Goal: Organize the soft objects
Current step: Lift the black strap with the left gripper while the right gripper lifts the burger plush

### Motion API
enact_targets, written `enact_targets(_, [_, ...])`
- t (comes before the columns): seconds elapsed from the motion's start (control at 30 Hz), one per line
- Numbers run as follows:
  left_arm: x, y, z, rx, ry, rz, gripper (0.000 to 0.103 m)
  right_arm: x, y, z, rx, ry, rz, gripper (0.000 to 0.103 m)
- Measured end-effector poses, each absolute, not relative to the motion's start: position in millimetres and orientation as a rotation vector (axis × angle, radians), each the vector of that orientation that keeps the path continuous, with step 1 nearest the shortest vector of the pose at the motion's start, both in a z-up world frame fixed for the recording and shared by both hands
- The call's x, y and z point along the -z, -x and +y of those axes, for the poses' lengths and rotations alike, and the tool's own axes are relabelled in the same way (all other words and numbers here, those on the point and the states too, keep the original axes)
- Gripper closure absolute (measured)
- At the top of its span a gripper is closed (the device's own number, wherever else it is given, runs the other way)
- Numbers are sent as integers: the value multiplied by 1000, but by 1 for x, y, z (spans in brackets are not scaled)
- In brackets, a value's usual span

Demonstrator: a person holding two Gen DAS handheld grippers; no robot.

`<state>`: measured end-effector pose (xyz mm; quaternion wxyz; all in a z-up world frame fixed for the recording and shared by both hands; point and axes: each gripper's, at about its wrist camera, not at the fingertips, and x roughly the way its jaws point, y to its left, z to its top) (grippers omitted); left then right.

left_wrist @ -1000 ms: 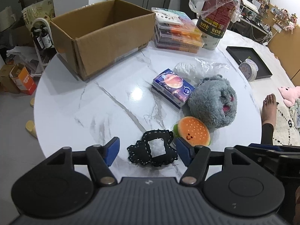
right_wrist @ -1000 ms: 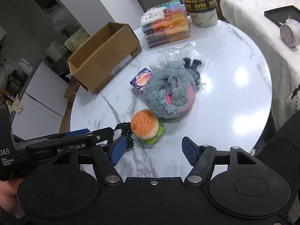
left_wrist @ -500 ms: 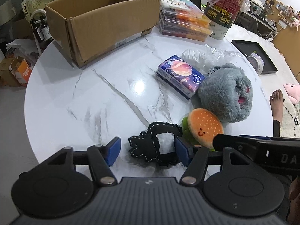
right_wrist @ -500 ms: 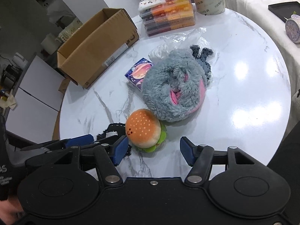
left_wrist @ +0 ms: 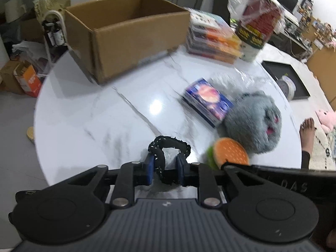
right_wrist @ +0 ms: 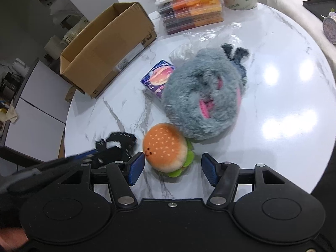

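L wrist: claw closing, pinches black fabric loop.

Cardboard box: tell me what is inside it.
The left wrist view shows only bare brown inner walls of the cardboard box; its near wall hides the floor. The right wrist view shows just its outside, so contents cannot be told.

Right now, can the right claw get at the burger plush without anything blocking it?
Probably yes. The right claw stands open with the burger plush just ahead of its fingertips. The grey plush touches the burger's far side, and the left claw closes on the black fabric piece alongside.
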<state>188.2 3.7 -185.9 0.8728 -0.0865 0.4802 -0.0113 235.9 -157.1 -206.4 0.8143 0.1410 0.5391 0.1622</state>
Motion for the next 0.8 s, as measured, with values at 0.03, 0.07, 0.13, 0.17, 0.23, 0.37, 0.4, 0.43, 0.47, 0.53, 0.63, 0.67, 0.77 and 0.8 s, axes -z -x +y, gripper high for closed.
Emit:
enact_targets(0.03, [183,-188,7,14,179,994,82,207,-237,-154,-348,-294,1150,43])
enact_targets(0.07, [180,-189,10,2,173,981,82,208,-238,-151,-351,-287,1150,43])
enact_targets(0.13, [175,-190,15,-15,170,964,82,209,-240,-144,-350,-262,1145,43])
enact_targets(0.17, [172,-191,18,-23,172,954,82,208,-241,-140,-350,-241,1141,43])
enact_targets(0.23, [166,-192,24,-32,175,940,82,207,-244,-133,-346,-206,1141,54])
enact_targets(0.37, [153,-197,30,-48,167,902,82,202,-245,-127,-385,-195,1151,64])
enact_targets(0.4, [149,-197,31,-50,166,894,82,200,-244,-126,-396,-192,1148,64])
enact_targets(0.43, [146,-198,32,-53,164,890,82,196,-243,-126,-407,-193,1144,64])
enact_targets(0.47, [144,-198,32,-57,161,887,82,193,-242,-125,-411,-195,1141,65])
enact_targets(0.53, [139,-200,32,-63,151,882,82,186,-242,-124,-413,-193,1132,65])
enact_targets(0.63, [134,-202,30,-65,139,896,82,178,-242,-123,-411,-186,1125,65])
enact_targets(0.67, [133,-203,29,-68,133,902,82,175,-243,-123,-409,-185,1124,64])
enact_targets(0.77, [128,-203,28,-77,118,901,82,169,-247,-122,-405,-188,1115,64])
enact_targets(0.8, [125,-204,28,-76,114,900,82,165,-249,-123,-404,-189,1108,64])
